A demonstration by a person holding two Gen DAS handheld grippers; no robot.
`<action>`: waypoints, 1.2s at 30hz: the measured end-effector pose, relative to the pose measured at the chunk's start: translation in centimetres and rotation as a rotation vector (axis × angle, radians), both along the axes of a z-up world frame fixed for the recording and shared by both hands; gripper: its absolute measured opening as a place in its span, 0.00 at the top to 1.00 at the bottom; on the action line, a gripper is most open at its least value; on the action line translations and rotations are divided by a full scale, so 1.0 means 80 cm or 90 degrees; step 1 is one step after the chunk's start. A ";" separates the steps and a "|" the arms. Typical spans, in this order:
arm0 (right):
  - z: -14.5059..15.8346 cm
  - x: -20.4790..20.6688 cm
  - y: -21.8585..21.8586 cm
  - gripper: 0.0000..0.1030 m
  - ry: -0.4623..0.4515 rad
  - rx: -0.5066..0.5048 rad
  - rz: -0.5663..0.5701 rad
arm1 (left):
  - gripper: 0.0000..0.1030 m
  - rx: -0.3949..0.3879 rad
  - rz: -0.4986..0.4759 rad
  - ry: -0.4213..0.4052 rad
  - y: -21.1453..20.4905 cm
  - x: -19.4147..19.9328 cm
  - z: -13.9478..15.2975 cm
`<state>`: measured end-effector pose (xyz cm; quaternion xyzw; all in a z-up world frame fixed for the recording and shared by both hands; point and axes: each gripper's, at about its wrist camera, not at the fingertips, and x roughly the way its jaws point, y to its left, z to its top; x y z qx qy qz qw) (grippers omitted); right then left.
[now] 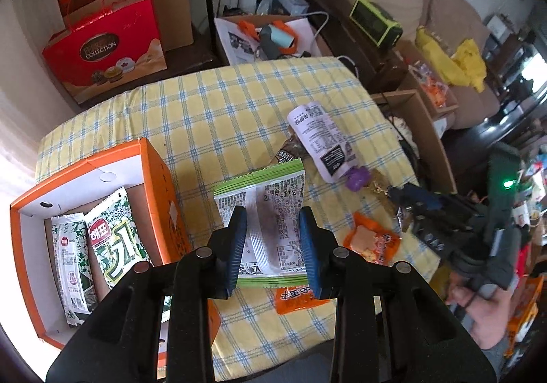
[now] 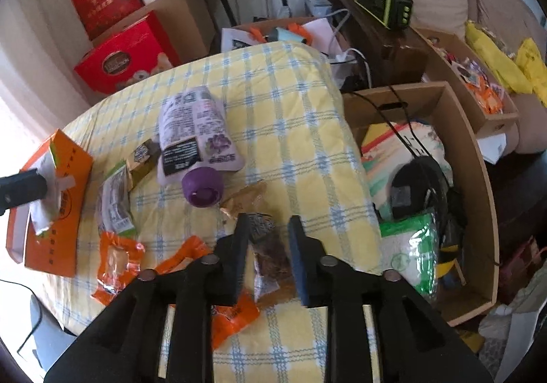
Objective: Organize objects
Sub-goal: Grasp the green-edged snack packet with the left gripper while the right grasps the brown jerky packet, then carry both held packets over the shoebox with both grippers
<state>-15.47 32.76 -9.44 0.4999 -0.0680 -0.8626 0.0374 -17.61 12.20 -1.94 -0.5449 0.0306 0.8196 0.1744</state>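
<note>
While packets lie loose on the checked cloth (image 1: 218, 116), sorting looks partly done.
Orange box (image 1: 160, 174): lower left of the left wrist view, two seaweed packs (image 1: 116, 246) inside.
Green-edged packet (image 1: 263, 222): centre, held between the left gripper (image 1: 273, 246) fingers, apparently clamped.
Brown snack packet (image 2: 271, 256): lower centre of the right wrist view, between the right gripper (image 2: 268, 256); contact unclear.
Advice: carry the green-edged packet flat over the box wall, lay it beside the seaweed.
</note>
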 end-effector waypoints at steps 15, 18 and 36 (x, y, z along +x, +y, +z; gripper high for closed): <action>-0.009 -0.004 0.002 0.82 0.012 0.036 -0.017 | 0.72 0.020 -0.004 0.022 -0.018 0.017 0.027; 0.009 0.001 0.004 0.82 0.030 0.029 -0.019 | 0.72 0.029 -0.004 0.029 -0.023 0.021 0.035; 0.108 0.018 -0.112 0.82 0.106 -0.007 0.096 | 0.72 0.027 0.076 0.035 -0.126 0.033 0.042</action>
